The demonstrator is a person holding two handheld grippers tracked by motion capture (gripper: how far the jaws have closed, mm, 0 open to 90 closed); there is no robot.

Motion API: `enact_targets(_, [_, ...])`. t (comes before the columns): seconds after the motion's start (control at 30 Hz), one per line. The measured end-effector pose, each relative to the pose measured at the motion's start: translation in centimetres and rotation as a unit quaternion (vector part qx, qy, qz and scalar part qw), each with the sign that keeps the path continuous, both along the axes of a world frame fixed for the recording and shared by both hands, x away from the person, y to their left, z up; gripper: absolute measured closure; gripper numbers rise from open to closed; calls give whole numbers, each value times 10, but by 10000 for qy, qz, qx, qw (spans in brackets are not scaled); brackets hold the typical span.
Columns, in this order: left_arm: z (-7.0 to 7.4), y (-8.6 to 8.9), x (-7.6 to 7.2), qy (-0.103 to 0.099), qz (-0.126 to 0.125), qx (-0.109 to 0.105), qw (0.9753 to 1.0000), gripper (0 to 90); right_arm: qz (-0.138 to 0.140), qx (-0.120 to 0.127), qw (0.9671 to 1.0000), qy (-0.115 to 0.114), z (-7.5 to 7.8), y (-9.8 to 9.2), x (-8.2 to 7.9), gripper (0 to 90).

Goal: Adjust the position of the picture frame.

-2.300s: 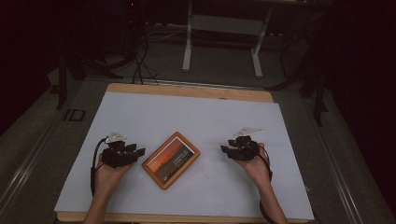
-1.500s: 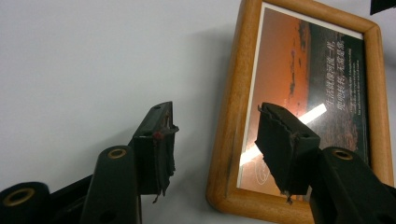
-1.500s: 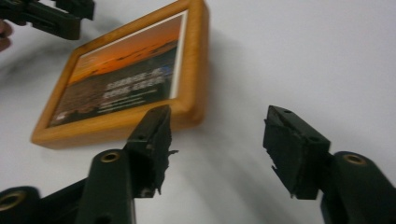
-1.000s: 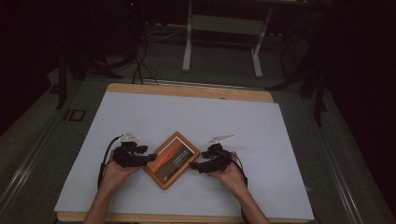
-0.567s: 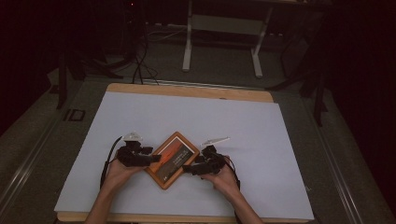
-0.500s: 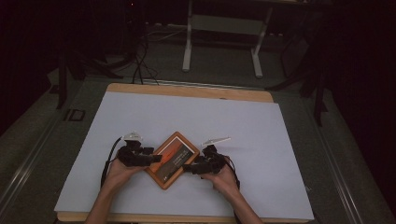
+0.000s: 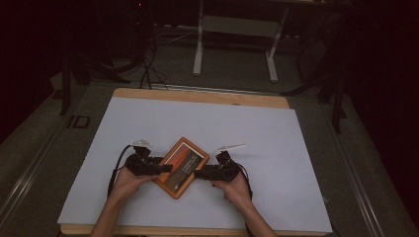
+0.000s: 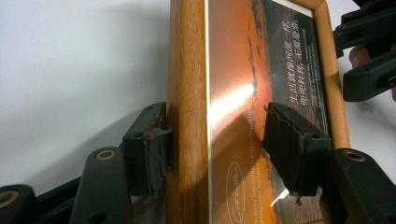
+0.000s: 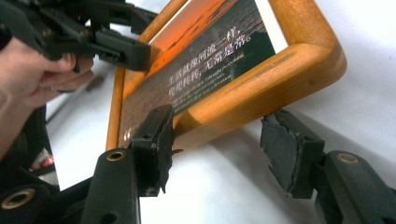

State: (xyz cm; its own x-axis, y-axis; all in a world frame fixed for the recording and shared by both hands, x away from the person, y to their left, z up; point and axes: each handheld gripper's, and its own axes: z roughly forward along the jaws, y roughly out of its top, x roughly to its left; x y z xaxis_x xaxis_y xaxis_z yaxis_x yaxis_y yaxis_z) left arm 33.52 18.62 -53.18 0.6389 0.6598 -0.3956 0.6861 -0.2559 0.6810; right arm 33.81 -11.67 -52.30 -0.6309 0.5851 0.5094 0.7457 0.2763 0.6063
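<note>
Wooden picture frame (image 7: 181,167) lies on the white table (image 7: 296,148), long axis diagonal, between your 2 grippers. Your left gripper (image 8: 215,154) is spread around the frame's edge, not clamped. Your right gripper (image 9: 215,154) gapes at the opposite corner, equally near.

high view: dim, dark surroundings, pale white tabletop (image 7: 276,148) evenly lit, soft grain | left gripper view: bright, white glare streak across glossy glass of orange wooden picture frame (image 8: 187,93), near jaws soft-focused | right gripper view: bright, soft shadow beneath frame, edges slightly stretched
</note>
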Motion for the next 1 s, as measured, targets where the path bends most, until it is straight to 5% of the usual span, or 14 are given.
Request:
enact_targets(0.1, [1,-2,-1,4,-23,4,10000,423,-27,18,10000,89,-3,6,0,360])
enact_targets(0.23, [1,-4,-3,19,-83,-18,10000,441,-165,-13,9997,177,-7,11,1,391])
enact_targets(0.5, [14,-1,-10,-303,-66,-369,9988,579,-270,860,9958,146,8,-7,5,607])
enact_targets(0.7, [20,-3,-14,-468,-69,-550,9974,667,-236,1320,9908,184,17,-18,9,663])
enact_targets(0.87, [20,-4,-13,-573,3,-744,9956,532,-25,1542,9879,135,21,-21,11,684])
enact_targets(1.0, [13,-5,-9,-243,-288,-892,9953,422,131,1478,9889,-94,27,-17,7,686])
